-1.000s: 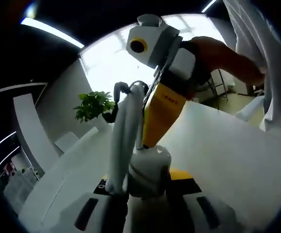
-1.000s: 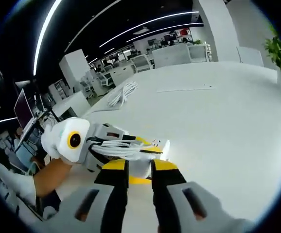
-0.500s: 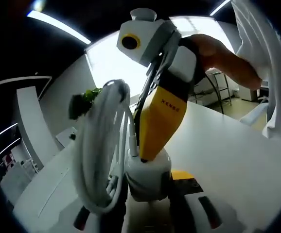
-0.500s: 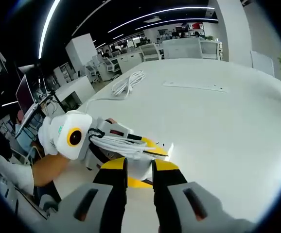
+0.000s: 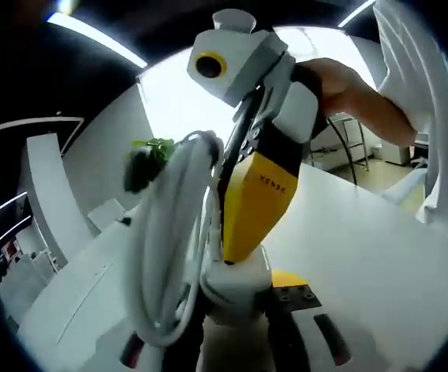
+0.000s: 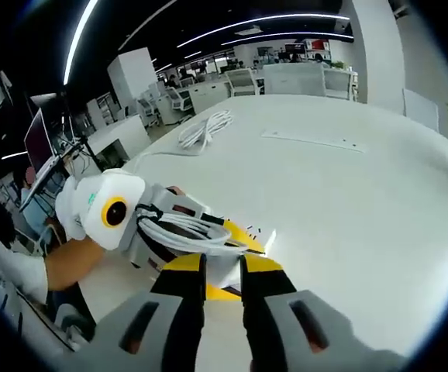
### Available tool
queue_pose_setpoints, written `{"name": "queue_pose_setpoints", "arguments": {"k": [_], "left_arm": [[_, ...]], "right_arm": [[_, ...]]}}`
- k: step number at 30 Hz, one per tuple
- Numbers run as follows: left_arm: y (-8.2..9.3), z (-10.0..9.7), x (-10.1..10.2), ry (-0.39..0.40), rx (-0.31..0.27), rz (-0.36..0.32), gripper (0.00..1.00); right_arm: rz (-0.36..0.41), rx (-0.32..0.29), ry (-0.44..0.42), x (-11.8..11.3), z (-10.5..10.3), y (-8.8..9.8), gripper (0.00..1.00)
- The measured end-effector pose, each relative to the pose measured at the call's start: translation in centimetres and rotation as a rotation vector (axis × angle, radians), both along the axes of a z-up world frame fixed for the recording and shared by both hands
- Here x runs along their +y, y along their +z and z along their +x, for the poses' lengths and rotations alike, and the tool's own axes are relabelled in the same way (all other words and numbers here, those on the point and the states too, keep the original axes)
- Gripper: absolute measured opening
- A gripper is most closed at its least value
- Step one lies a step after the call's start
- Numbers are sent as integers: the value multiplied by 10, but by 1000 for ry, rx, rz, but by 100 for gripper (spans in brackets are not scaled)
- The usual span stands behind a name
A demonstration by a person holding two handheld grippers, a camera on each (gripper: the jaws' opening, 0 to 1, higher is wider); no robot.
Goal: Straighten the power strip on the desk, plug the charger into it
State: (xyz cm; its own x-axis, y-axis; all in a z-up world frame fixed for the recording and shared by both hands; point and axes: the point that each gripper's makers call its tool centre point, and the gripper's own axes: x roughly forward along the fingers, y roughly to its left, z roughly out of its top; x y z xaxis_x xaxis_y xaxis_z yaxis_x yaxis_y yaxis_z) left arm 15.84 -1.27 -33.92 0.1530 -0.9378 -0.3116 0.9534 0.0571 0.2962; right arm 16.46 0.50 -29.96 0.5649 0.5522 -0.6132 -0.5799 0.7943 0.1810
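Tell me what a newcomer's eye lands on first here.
Both grippers meet on one white charger, its looped cable draped alongside. In the right gripper view, the left gripper comes in from the left, while a coiled white cord lies far off on the white desk.

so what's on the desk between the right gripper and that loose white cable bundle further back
In the right gripper view, the left gripper with the white coiled charger cord sits directly ahead of the right gripper; beyond them, bare white desk up to the cable bundle.
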Motion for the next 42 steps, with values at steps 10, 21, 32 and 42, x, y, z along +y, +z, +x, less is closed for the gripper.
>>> {"name": "queue_pose_setpoints", "arguments": {"k": [10,21,32,42], "left_arm": [[3,1,3,10,24,-14,34],[5,-2,3,4,39,-30,32],[5,-1,2,17,65,-40,32],[4,2,3,37,90,-34,31]], "right_arm": [[-30,-22,36,2,-8,4,16],[-115,-54,77,-4,-12,10,13],[-449,-155,292,8,-14,11,1],[-587,-64,347,13,-7,5,1]]}}
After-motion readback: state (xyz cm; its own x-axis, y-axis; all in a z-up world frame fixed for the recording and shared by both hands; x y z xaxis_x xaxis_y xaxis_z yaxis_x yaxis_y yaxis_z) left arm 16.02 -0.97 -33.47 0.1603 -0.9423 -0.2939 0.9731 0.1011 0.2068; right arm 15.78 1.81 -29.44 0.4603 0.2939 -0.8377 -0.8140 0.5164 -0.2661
